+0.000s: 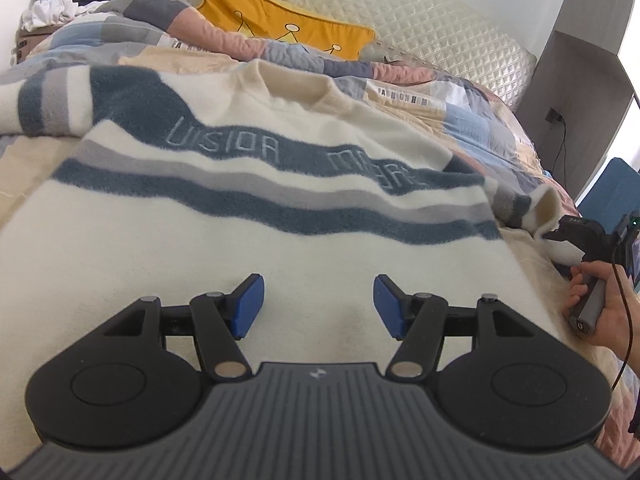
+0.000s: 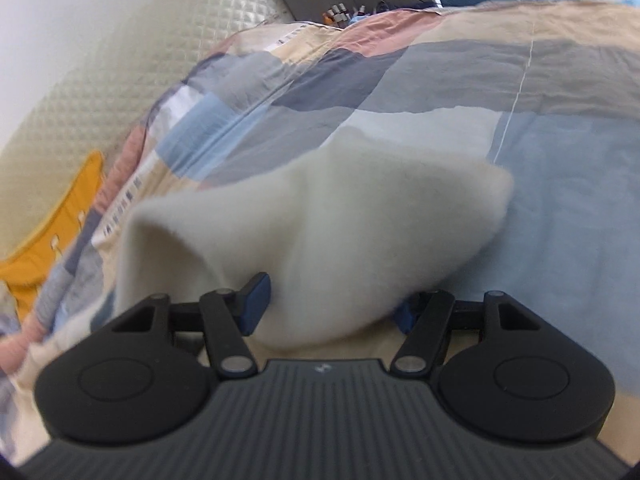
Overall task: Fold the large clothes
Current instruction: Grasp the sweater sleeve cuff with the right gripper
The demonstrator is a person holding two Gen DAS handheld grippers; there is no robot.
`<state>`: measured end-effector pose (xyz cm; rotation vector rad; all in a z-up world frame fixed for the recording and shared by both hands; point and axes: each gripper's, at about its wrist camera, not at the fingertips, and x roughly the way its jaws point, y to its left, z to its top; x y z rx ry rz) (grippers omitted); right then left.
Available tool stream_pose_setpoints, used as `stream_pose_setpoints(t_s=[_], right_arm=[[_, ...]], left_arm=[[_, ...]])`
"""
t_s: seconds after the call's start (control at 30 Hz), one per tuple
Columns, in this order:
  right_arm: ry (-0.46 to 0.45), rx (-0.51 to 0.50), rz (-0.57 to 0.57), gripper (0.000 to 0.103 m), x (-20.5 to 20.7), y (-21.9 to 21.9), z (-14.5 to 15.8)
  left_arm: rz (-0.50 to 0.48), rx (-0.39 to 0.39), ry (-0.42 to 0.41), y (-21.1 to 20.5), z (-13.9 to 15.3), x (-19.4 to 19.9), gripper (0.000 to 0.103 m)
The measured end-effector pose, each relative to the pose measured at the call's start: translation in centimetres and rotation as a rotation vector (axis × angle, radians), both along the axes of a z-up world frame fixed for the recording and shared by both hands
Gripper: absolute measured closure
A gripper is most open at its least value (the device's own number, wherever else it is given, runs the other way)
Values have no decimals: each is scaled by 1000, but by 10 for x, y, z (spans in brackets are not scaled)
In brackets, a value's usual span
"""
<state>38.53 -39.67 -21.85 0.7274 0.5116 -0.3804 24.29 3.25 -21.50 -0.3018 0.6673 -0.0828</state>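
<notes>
A large cream sweater [image 1: 248,216] with blue and grey wavy stripes lies flat on the bed, collar away from me. My left gripper [image 1: 318,306] is open and empty, hovering over the sweater's lower cream part. My right gripper [image 2: 328,300] is wide open around the cream end of the right sleeve [image 2: 320,224], which lies between its blue pads; the right pad is mostly hidden by the fabric. In the left wrist view the right gripper [image 1: 560,236] sits at the sleeve's cuff [image 1: 548,208] at the sweater's right side.
A patchwork quilt [image 1: 472,120] covers the bed. A yellow pillow [image 1: 280,20] leans on the quilted headboard [image 1: 420,12]. A pile of clothes [image 1: 64,4] sits at the far left. A bedside cabinet [image 1: 580,80] stands on the right.
</notes>
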Motion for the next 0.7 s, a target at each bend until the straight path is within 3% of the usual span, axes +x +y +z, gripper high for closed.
stream_pose_setpoints(t_s=[0.07,0.1,0.13,0.2,0.33,0.53,0.7], right_arm=[[-22,34,-30,54,0,-7,-1],[-25,36,-51,69,0,-9,-1],[-25,37,-64,76,-1,-11,0],[-24,26,-77,80,-2,-12,3],[-13,-96,-144,84,-9,-10,23],[-71,-195,-288,85,-43,-24,60],[-90,-278,-325,85,-59,-22,80]], left_arm=[[3,-2,6,0,-2,2,37],[4,-4,7,0,-3,3,37],[6,-4,8,-1,-5,3,37],[6,-2,9,-2,-6,4,37],[2,12,9,-6,-8,5,36],[3,10,6,-6,-6,3,36],[-3,17,1,-6,-4,2,36]])
